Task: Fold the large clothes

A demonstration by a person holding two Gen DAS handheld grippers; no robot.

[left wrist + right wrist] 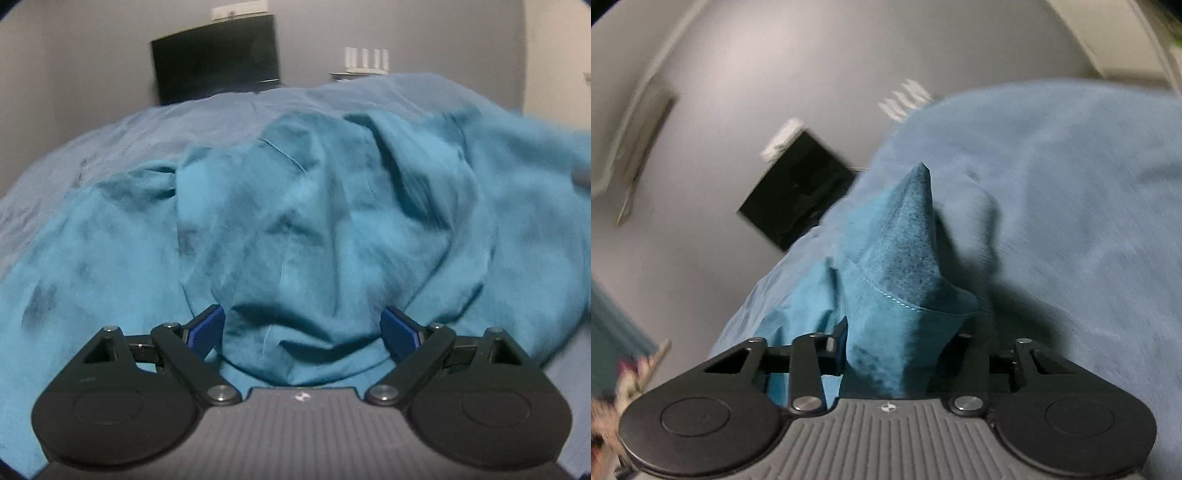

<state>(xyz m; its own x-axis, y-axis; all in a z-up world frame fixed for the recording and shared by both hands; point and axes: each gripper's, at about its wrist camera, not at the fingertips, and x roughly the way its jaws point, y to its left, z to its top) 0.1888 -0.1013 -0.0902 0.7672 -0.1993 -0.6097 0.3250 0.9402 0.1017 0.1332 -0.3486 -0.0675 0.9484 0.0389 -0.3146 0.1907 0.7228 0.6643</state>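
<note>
A large teal garment [314, 229] lies crumpled on a pale blue bed sheet [155, 125]. My left gripper [302, 325] is open, its blue fingers [207, 326] wide apart with a bunched fold of the garment lying between them. My right gripper [897, 347] is shut on a hemmed corner of the teal garment [901, 258], which sticks up as a point between the jaws above the bed sheet [1071, 229]. The right finger of this gripper is hidden by the cloth.
A black monitor [216, 59] stands against the grey wall beyond the bed, also in the right wrist view [798, 195]. White upright objects [365, 59] sit on a small surface behind the bed. The right wrist view is tilted and blurred.
</note>
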